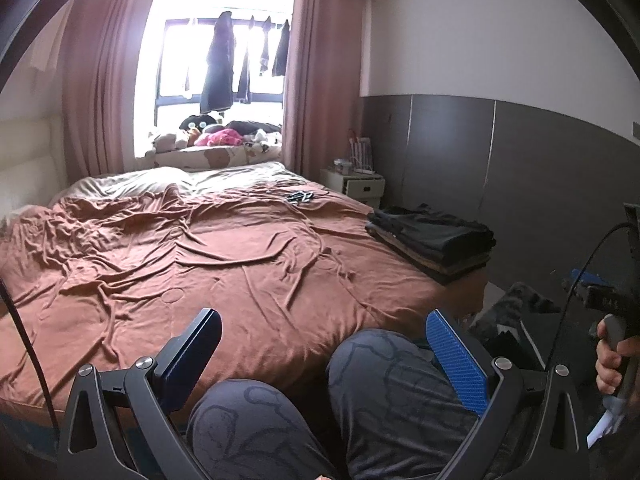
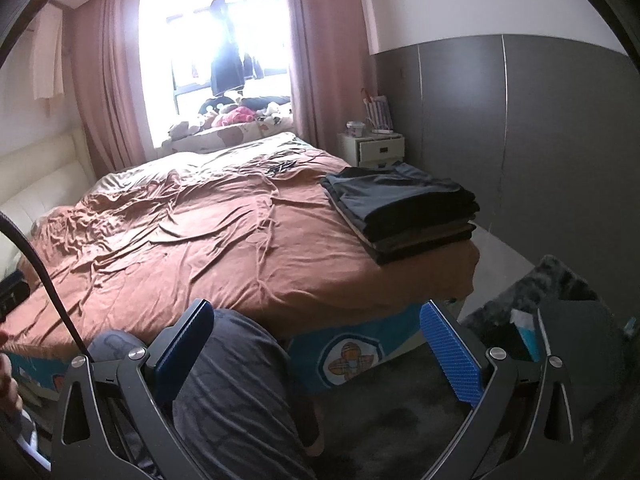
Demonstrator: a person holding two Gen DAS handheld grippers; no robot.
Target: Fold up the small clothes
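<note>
While both tools, left tool (image 1: 322, 354) and right tool (image 2: 318, 346), stood apart and empty, the stack of folded clothes (image 2: 400, 210) looked soft and light; gripping an edge seemed best.

Premises: a bedroom in a private home. A large bed (image 1: 224, 248) with a wrinkled rust-brown cover fills most of the room, with a padded cream headboard (image 1: 28, 160) at its left. Pink curtains (image 1: 320, 80) frame a bright window (image 1: 224, 60) where dark garments hang. Stuffed toys (image 1: 212, 136) crowd the sill. A small white nightstand (image 2: 376, 148) stands in the far corner. A stack of folded clothes (image 2: 404, 208) sits on the bed's right edge
</note>
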